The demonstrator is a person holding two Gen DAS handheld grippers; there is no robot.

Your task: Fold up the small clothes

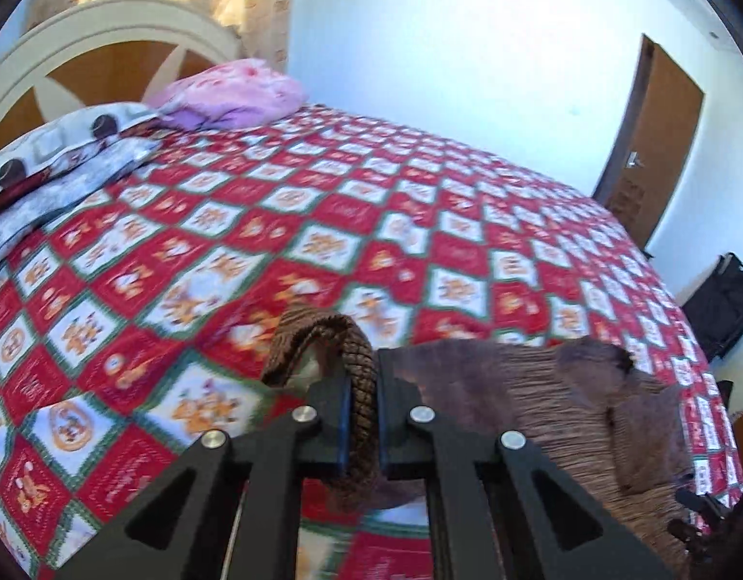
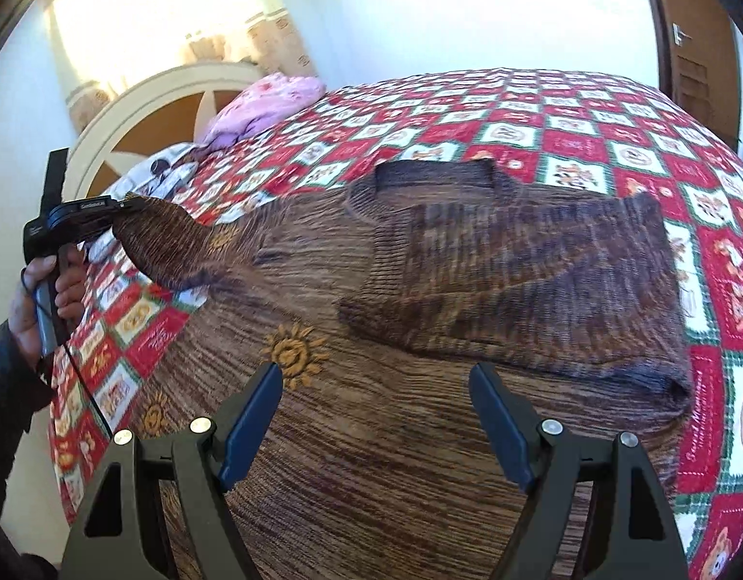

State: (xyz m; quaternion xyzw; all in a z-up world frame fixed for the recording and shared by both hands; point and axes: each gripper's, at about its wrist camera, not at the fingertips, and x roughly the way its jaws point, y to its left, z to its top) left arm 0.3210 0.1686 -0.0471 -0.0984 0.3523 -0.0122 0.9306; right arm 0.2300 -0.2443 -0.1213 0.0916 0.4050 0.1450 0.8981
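Mid-fold: left gripper (image 1: 361, 427) clenched on sweater (image 2: 371, 435) sleeve cuff, lifted; right gripper (image 2: 376, 427) spread empty over sweater. Next, probably carrying cuff across sweater.

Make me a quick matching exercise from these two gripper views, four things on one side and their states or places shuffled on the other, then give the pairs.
Things:
1. left gripper
2. right gripper
3. brown sweater
4. pink pillow

States or places:
A. spread on the bedspread, one sleeve folded across the chest
B. by the headboard
C. open above the knit
D. shut on a sleeve cuff

Pairs: 1-D, 2-C, 3-A, 4-B
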